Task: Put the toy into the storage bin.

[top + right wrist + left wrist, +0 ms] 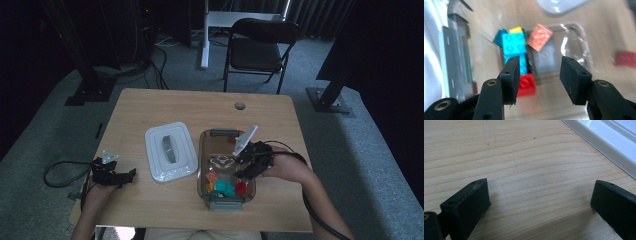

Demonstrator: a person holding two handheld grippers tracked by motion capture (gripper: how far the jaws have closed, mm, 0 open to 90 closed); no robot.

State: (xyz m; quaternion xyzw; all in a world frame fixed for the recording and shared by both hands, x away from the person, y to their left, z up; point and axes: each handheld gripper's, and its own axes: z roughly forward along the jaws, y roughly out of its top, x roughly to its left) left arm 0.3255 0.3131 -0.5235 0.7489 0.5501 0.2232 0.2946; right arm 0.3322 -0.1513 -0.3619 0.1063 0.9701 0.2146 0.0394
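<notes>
A clear plastic container [202, 150] stands right of the table's middle with several toy bricks at its near end. Among them are a red brick [526, 85], a cyan brick [514, 43], a salmon brick [540, 37] and a yellow one [516, 30]. My right gripper [240, 168] hangs over the container, above the bricks. In the right gripper view its jaws [539, 75] stand apart with nothing between them. My left gripper [127, 175] rests near the table's left edge, jaws wide open over bare wood [540, 202].
The white lid [170, 150] lies flat between the two grippers, left of the container; its rim [599, 142] is close to the left gripper. A crumpled clear wrapper [574, 45] lies inside the container. A black folding chair [257, 47] stands beyond the table.
</notes>
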